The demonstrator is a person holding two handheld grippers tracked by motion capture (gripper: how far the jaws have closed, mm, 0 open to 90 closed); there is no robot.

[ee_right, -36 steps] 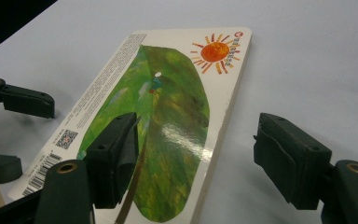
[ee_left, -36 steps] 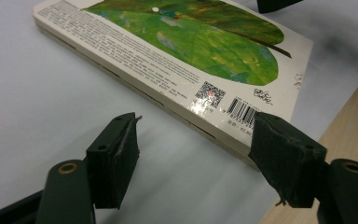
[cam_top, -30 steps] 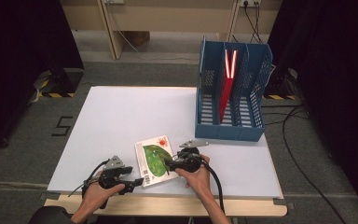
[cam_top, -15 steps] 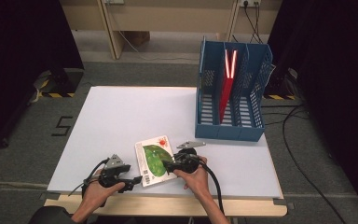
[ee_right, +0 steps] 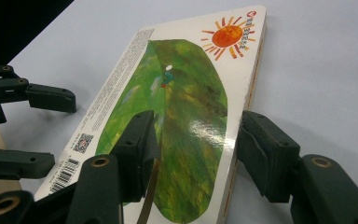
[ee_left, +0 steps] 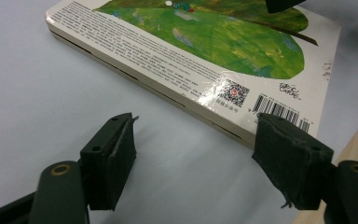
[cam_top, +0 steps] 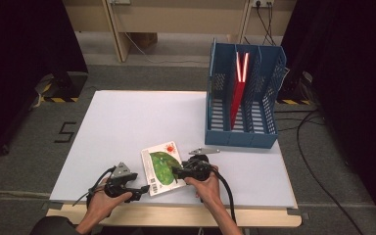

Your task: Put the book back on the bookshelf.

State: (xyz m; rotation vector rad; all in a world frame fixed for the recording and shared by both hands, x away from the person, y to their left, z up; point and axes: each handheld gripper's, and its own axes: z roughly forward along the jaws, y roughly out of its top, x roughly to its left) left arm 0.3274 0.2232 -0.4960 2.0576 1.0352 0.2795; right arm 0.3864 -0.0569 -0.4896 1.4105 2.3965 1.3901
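White bench (cam_top: 127,122), picture book (cam_top: 162,166) flat at its near edge. The right tool (cam_top: 178,171) has just been closing, jaws astride the book's long edge, not yet pinching. The left tool (cam_top: 139,192) sits released and empty beside it. Best to seat both pads squarely before lifting.

- White table (cam_top: 142,122) in the middle, with a light wood edge along the near side (cam_top: 176,218).
- Grey carpet floor (cam_top: 352,161) all round it, plus a "5" marked on the floor (cam_top: 66,132) off the table's left.
- Black curtains on both sides, left (cam_top: 24,39) and right (cam_top: 347,44), so the edges are pretty dark.
- Pale wooden furniture along the back (cam_top: 176,17), with sockets (cam_top: 260,3) and cables hanging down.
- Black cable snaking over the carpet at right (cam_top: 318,171).
- Yellow-and-black striped strips on the floor, left (cam_top: 54,99) and right (cam_top: 289,101).
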